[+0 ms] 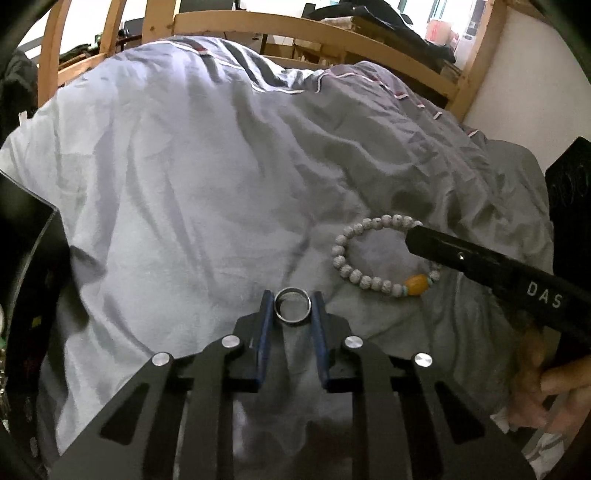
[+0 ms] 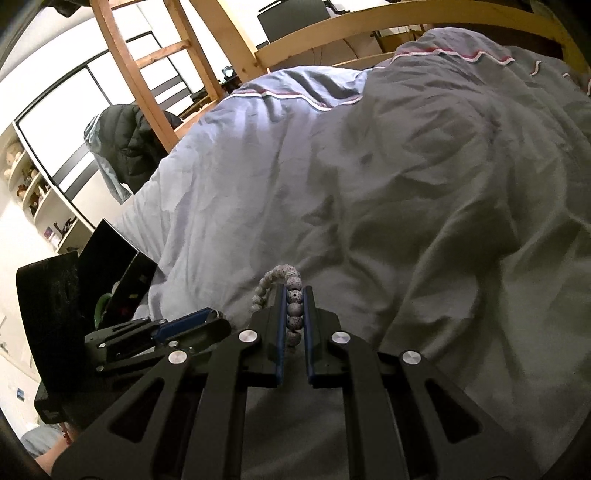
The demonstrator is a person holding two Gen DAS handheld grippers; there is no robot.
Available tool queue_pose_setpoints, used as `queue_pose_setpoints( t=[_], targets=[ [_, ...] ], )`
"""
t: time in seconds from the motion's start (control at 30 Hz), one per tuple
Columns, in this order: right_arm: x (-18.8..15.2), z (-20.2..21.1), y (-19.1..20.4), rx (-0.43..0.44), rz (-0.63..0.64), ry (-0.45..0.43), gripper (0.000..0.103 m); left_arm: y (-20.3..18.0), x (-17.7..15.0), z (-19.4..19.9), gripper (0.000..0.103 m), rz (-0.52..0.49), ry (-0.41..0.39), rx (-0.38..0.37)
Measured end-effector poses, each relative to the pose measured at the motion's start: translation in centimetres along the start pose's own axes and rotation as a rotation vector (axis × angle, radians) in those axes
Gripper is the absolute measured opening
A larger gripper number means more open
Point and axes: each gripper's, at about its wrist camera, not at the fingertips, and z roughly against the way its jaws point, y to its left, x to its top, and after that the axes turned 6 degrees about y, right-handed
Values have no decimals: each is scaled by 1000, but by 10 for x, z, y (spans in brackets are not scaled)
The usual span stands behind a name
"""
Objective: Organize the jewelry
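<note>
A silver ring [image 1: 294, 319] stands upright between the blue pads of my left gripper [image 1: 293, 300], which is shut on it just above the grey-blue duvet [image 1: 192, 177]. To its right a bracelet of pale speckled beads [image 1: 356, 275] with one amber bead [image 1: 415, 282] hangs from my right gripper [image 1: 410, 238]. In the right wrist view the right gripper [image 2: 294, 292] is shut on a run of the bracelet's beads [image 2: 294, 308], and the loop curls off to the left. The left gripper [image 2: 218, 318] shows at lower left there.
An open black jewelry box [image 2: 110, 266] sits at the bed's left edge, beside the left gripper. The rumpled duvet [image 2: 369, 184] covers the bed inside a wooden frame [image 2: 332, 29]. A dark jacket [image 2: 125, 144] hangs on the ladder. A person's hand [image 1: 546, 384] grips the right tool.
</note>
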Motion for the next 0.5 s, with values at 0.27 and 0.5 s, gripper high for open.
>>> queue_pose_setpoints(
  t=[0.27, 0.5],
  targets=[
    [0, 25, 7, 2, 25, -8, 9, -17, -2, 21, 20, -36, -28, 9],
    [2, 39, 24, -5, 81, 1, 9, -18, -6, 43, 20, -26, -46, 40]
  ],
)
